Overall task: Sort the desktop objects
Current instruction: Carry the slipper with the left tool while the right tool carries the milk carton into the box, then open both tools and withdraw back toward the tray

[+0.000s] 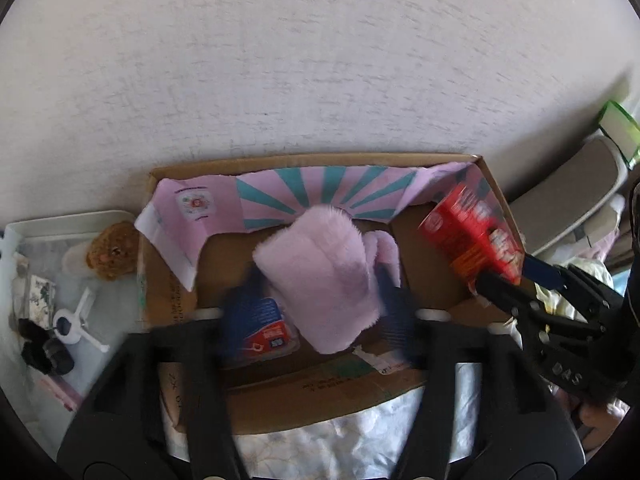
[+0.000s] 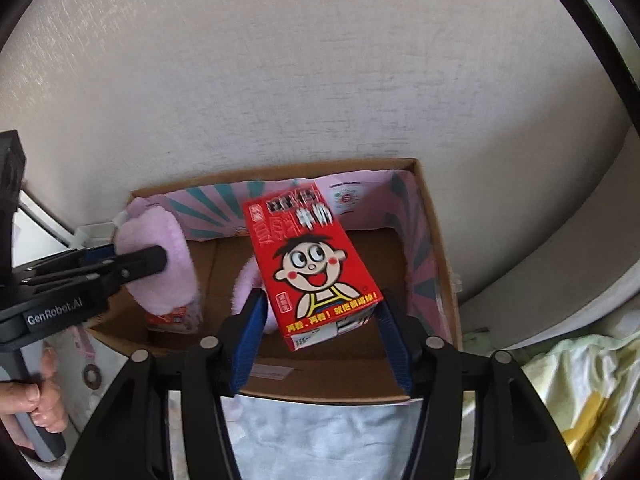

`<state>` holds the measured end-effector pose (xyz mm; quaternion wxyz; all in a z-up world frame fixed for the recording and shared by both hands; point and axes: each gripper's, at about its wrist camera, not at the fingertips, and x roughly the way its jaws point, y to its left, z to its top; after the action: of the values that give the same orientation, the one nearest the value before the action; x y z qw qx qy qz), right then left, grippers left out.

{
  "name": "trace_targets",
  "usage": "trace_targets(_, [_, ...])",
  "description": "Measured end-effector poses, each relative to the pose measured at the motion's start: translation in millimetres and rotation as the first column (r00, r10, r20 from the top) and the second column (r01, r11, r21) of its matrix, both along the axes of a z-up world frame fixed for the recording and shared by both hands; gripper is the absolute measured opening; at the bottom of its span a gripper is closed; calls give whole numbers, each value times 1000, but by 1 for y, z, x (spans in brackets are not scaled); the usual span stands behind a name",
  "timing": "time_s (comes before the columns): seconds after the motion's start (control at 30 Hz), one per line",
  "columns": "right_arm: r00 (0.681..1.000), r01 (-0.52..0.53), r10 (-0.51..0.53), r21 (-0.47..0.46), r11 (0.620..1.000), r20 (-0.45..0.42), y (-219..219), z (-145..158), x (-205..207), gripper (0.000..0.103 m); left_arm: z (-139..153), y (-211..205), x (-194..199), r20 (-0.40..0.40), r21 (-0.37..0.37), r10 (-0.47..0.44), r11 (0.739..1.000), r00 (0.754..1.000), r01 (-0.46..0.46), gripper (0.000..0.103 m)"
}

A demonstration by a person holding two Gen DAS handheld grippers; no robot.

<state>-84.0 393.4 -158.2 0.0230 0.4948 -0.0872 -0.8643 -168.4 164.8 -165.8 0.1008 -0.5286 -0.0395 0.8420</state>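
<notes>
A cardboard box (image 1: 420, 288) with a pink and teal liner stands against the wall; it also shows in the right wrist view (image 2: 436, 280). My left gripper (image 1: 320, 304) is shut on a fluffy pink slipper (image 1: 320, 276) and holds it over the box's middle; it also shows in the right wrist view (image 2: 160, 264). My right gripper (image 2: 320, 328) is shut on a red milk carton (image 2: 312, 264) with a cartoon face, held above the box's right half; the carton (image 1: 472, 236) shows in the left wrist view. A second pink slipper (image 2: 248, 284) lies in the box.
A small blue and red packet (image 1: 268, 332) lies on the box floor. Left of the box is a clear tray (image 1: 72, 232) with a brown plush toy (image 1: 114, 250), a white gadget (image 1: 76, 320) and black items. Bedding (image 2: 580, 392) lies at right.
</notes>
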Motion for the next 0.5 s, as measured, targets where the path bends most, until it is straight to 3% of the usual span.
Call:
trace_targets(0.07, [1000, 17, -17, 10, 1000, 1, 3, 0, 2, 76, 7, -5, 1, -24, -2, 25, 1000, 999, -25, 97])
trace_targets(0.27, [999, 40, -41, -37, 998, -35, 22, 12, 18, 76, 23, -30, 11, -42, 52, 90, 995, 995, -88, 98])
trace_targets(0.5, [998, 32, -34, -54, 998, -48, 6, 15, 36, 76, 35, -62, 26, -43, 54, 123, 991, 991, -121, 98])
